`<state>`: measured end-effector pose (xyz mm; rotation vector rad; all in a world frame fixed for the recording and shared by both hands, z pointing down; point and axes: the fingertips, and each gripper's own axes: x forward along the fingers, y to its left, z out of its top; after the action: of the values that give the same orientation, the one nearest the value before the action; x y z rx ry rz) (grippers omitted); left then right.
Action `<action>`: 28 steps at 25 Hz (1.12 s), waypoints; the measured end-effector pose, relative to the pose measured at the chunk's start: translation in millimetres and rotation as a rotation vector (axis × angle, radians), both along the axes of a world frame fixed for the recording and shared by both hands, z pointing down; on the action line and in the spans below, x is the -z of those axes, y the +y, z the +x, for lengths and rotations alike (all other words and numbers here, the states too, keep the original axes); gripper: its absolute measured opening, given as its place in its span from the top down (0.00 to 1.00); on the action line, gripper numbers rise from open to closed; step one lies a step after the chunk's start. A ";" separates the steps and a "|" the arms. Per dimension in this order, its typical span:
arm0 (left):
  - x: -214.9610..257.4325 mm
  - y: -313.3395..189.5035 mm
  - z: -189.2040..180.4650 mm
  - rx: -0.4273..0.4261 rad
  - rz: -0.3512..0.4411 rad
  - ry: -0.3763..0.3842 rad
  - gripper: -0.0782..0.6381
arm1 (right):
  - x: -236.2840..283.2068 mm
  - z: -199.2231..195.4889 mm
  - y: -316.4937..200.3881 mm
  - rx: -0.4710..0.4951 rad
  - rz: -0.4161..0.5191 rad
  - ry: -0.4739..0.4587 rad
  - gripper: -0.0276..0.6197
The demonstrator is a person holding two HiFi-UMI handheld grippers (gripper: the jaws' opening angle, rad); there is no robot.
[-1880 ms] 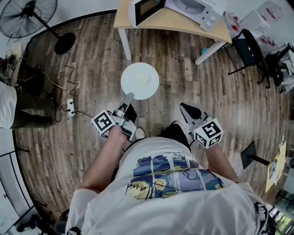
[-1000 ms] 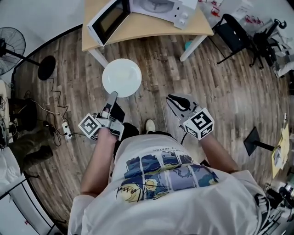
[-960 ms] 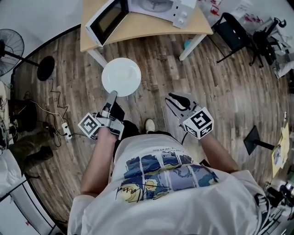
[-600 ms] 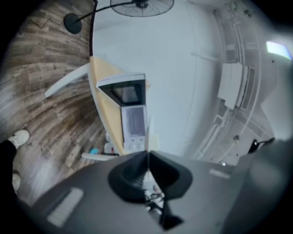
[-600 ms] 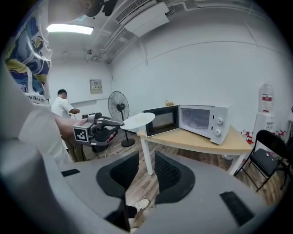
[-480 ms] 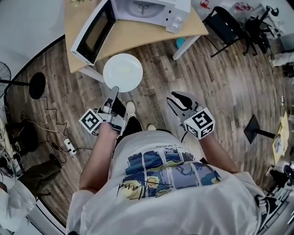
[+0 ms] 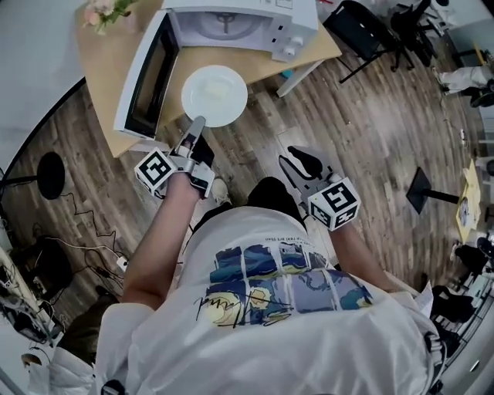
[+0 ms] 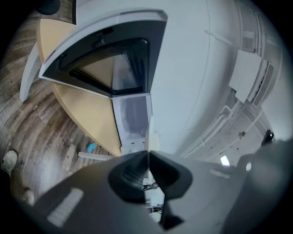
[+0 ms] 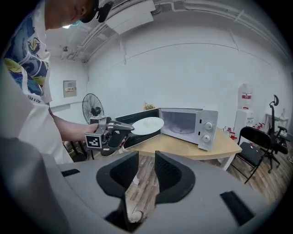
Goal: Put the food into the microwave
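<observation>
A white plate [image 7: 214, 95] with a pale portion of food [image 7: 219, 89] in its middle hangs level over the table's front, just before the open microwave [image 7: 231, 21]. My left gripper [image 7: 197, 122] is shut on the plate's near rim. In the left gripper view the rim [image 8: 149, 135] shows edge-on between the closed jaws of the left gripper [image 8: 148, 156]. The microwave door [image 7: 144, 77] stands swung out to the left. My right gripper [image 7: 297, 159] is open and empty, above the floor to the right. The right gripper view shows the plate [image 9: 146, 124], the microwave [image 9: 187, 122] and the right gripper [image 9: 145, 167].
The microwave sits on a light wooden table [image 7: 104, 85] with flowers [image 7: 103, 11] at its far corner. Black chairs [image 7: 363, 27] stand to the right, a black stand foot [image 7: 421, 189] further right, and a fan base [image 7: 51, 174] to the left on the wooden floor.
The person has walked up to the table. The plate in the left gripper has gone from over the floor to over the table's edge in front of the microwave. The right gripper followed, still open.
</observation>
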<state>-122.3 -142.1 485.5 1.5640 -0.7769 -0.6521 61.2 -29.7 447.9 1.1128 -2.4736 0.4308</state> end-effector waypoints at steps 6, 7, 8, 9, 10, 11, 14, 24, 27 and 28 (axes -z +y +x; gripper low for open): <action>-17.0 -57.0 14.4 -0.006 -0.022 -0.006 0.87 | -8.8 15.9 -18.1 -0.058 -0.027 0.005 0.81; -19.0 -67.8 17.6 -0.004 -0.024 -0.005 0.87 | -9.9 19.3 -24.4 -0.064 -0.030 0.001 0.81; -20.9 -78.3 21.0 -0.001 -0.027 -0.005 0.87 | -10.6 22.7 -30.9 -0.065 -0.031 -0.002 0.81; -22.3 -88.8 24.1 0.005 -0.028 -0.004 0.87 | -10.5 26.4 -37.9 -0.063 -0.031 -0.002 0.81; -23.3 -99.2 27.0 0.012 -0.028 -0.005 0.87 | -9.7 30.7 -45.5 -0.059 -0.029 -0.003 0.81; -24.2 -109.1 29.7 0.020 -0.028 -0.006 0.87 | -8.6 35.8 -53.8 -0.055 -0.027 -0.003 0.81; -30.2 -137.1 38.4 0.048 -0.051 -0.009 0.87 | -7.8 54.3 -81.2 -0.050 -0.029 -0.008 0.82; -64.5 -226.8 55.3 0.148 -0.105 -0.059 0.87 | -5.0 111.4 -166.6 -0.003 -0.032 -0.002 0.82; -76.0 -246.5 59.5 0.170 -0.121 -0.071 0.87 | -9.6 126.8 -180.1 0.000 -0.044 0.001 0.82; -79.7 -252.6 61.1 0.177 -0.125 -0.073 0.87 | -10.9 132.1 -184.4 -0.001 -0.047 0.003 0.82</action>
<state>-61.2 -394.6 565.2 1.4218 -1.0008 -0.6639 193.4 -214.2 458.9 1.0952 -2.4478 0.4850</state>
